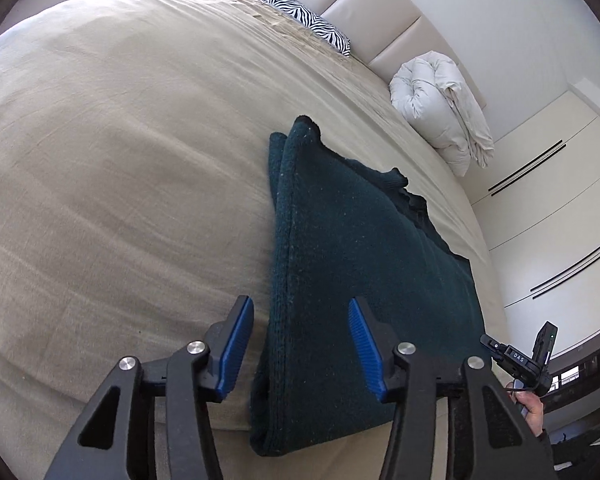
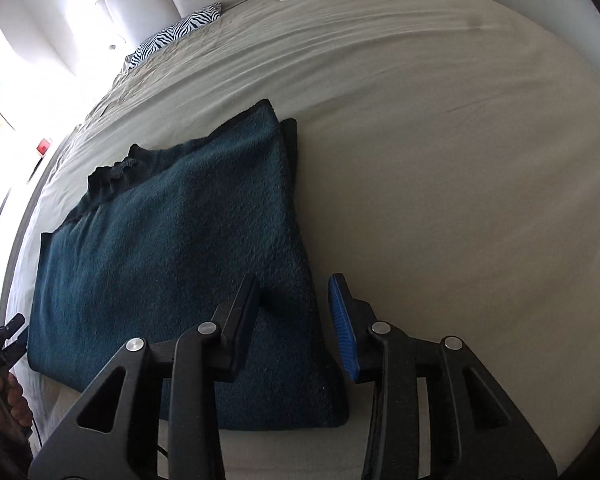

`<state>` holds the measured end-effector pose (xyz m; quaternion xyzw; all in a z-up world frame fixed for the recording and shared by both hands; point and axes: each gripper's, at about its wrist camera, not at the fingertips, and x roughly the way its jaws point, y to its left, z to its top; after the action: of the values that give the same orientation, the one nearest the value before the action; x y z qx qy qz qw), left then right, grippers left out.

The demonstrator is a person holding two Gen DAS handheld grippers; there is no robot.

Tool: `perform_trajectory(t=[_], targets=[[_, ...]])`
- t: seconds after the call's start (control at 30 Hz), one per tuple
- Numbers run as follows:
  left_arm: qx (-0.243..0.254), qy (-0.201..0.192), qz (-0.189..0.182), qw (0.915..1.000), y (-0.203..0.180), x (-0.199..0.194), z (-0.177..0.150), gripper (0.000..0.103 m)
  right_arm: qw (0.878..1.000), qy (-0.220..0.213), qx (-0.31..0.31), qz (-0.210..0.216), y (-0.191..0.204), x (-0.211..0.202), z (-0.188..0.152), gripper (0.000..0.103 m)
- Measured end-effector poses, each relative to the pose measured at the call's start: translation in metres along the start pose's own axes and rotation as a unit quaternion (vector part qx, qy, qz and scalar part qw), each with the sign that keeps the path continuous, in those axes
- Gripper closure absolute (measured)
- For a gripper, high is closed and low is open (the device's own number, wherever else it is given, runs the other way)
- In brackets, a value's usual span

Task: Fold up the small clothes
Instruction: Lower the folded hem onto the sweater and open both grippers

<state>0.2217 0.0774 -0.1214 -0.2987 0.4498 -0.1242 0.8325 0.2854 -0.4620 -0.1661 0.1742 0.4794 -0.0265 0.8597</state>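
We see a dark teal knit sweater [image 2: 172, 248] lying flat on the bed [image 2: 440, 160], folded lengthwise into a long panel. Its ribbed collar [image 2: 114, 172] lies at the end toward the headboard, and its hem reaches the bed's near edge. One long side shows doubled layers, a lower fold peeking out beside the upper one.

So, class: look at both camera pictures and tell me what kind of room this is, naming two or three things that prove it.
Most likely a bedroom. A wide bed with a beige sheet fills both views, a padded headboard runs behind it, and a zebra-print pillow and a rolled white duvet lie at its head.
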Motion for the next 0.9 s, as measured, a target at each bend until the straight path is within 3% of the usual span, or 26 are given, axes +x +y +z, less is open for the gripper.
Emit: perform_trajectory(t=[0.03, 0.1, 0.3, 0.4, 0.63, 0.9], targets=[[0.0, 0.0, 0.002, 1.0, 0.0, 0.001, -0.002, 0.06, 1.0, 0.0, -0.005, 0.0, 0.001, -0.002, -0.006, 0.07], [0.002, 0.003, 0.012, 0.9999, -0.001, 0.004, -0.006, 0.068, 1.0, 0.002, -0.014, -0.001, -0.001, -0.008, -0.016, 0.081], [0.017, -0.003, 0.034, 0.9993, -0.005, 0.002, -0.011, 0.078, 0.999, -0.012, -0.033, -0.019, 0.003, -0.021, -0.022, 0.094], [0.015, -0.007, 0.039, 0.9991, -0.004, 0.001, -0.013, 0.086, 0.999, -0.019, -0.033, -0.022, 0.002, -0.027, -0.026, 0.097], [0.031, -0.008, 0.053, 0.9981, -0.01, -0.002, -0.015, 0.092, 0.999, -0.03, -0.024, -0.025, -0.001, -0.033, -0.031, 0.098], [0.041, -0.001, 0.051, 0.9978, -0.01, -0.008, -0.015, 0.094, 1.0, -0.019, 0.008, -0.003, -0.016, -0.038, -0.036, 0.099]])
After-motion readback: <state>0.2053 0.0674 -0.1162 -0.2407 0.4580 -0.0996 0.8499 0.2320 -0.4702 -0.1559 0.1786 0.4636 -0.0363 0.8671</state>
